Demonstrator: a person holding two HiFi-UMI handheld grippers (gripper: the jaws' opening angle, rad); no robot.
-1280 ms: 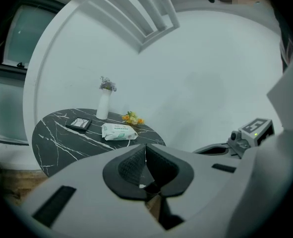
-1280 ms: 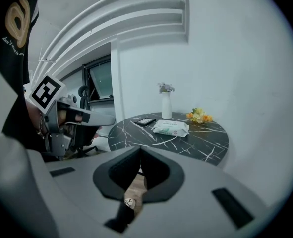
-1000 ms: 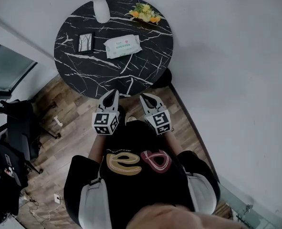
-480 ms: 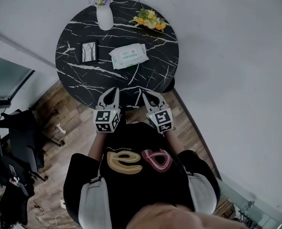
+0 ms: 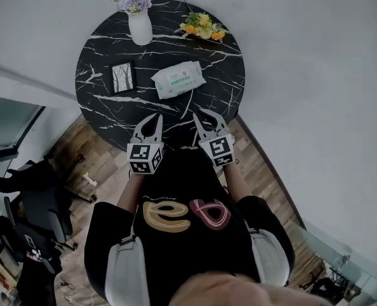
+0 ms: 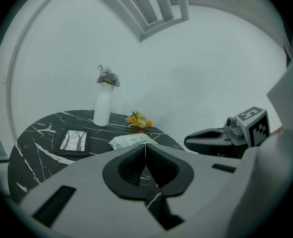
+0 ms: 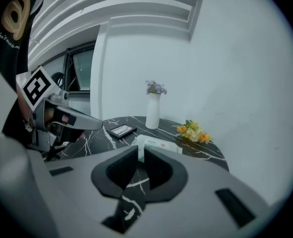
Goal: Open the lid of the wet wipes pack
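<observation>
Head view: round black marble-look table (image 5: 105, 107) with white veining, set in a corner against a pale wall (image 5: 316, 94). Wood-plank floor (image 5: 80, 161) lies on the near side, with a dark office chair (image 5: 38, 199) at the left.
- The wet wipes pack (image 5: 178, 81) lies flat near the table's middle. The lid is too small to read.
- A small picture frame (image 5: 123, 76) lies just left of the pack.
- A white vase (image 5: 140, 27) with purple flowers stands at the far edge, and a bunch of yellow flowers (image 5: 203, 25) lies at the far right edge.
- The left gripper (image 5: 153, 118) and right gripper (image 5: 207, 115) sit side by side over the table's near edge, pointing at the pack. Both are well apart from it.

Left gripper view: the jaw tips meet, with nothing between them. Beyond the tips sit pack, frame, vase and flowers on the marble top, against a bare wall. The right gripper shows at the right.

Right gripper view: the jaws have just been opening. A narrow slit shows between the tips, with nothing inside it. The pack lies past the tips on the table. A window shows in the room at the left, beyond the left gripper.
</observation>
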